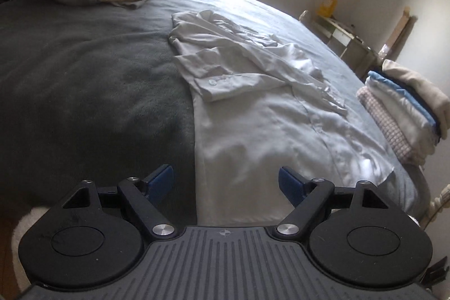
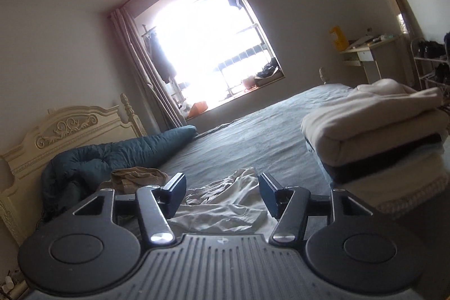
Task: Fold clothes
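White shirt [image 1: 253, 108] flat mid-bed [image 1: 84, 69], sleeves folded in, hem at near edge; left gripper [image 1: 226, 183] and right gripper [image 2: 222, 194] both spread, empty.

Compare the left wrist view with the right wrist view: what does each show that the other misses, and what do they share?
Only the left wrist view shows the white shirt's folded-in sleeves and cuff, and the open left gripper. Only the right wrist view shows the carved headboard, the curtain and the open right gripper. Both show the grey bedcover, the stack of folded clothes and the bright window.
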### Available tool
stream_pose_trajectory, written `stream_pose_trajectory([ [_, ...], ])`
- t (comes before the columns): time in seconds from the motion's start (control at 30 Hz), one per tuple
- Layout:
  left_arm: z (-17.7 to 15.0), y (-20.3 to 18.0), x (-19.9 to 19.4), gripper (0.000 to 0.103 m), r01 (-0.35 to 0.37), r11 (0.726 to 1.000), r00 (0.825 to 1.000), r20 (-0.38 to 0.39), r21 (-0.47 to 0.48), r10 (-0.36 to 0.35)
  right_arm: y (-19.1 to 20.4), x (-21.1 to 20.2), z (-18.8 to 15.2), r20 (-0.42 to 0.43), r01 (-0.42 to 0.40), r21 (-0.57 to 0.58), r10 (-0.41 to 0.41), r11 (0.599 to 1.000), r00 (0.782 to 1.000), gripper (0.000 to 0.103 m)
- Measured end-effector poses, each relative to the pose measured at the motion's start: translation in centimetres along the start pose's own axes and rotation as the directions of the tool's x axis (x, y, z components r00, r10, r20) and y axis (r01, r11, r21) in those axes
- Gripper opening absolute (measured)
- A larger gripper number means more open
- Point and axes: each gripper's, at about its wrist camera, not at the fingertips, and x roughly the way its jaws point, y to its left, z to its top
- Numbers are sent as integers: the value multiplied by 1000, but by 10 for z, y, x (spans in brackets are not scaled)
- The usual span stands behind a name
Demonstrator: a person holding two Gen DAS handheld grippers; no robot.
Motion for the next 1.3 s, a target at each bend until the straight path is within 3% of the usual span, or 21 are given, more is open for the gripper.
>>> stream_pose_trajectory([
  [0.33,-19,-7,8,83,15,1000,999,-31,-3,-15,-20,5,-38,-95,-21,93,30,995,995,71],
  [0.73,-38,-5,-6,80,89,996,996,2,17,-89,-3,23,-70,-181,-83,13,84,996,980,80],
  [0.97,-25,18,27,68,112,992,994,-6,-61,-112,-4,44,-79,-227,-76,43,84,996,970,80],
  [1.03,-23,25,38,62,125,987,992,-20,-100,-127,-7,51,-81,-239,-67,49,77,997,968,80],
  [1.2,-22,33,44,59,195,971,980,-20,-141,-199,-25,84,-83,-274,4,19,1,1000,962,80],
  [1.3,-22,34,46,53,251,952,963,-52,-174,-264,-54,120,-87,-333,97,13,-87,995,939,79],
])
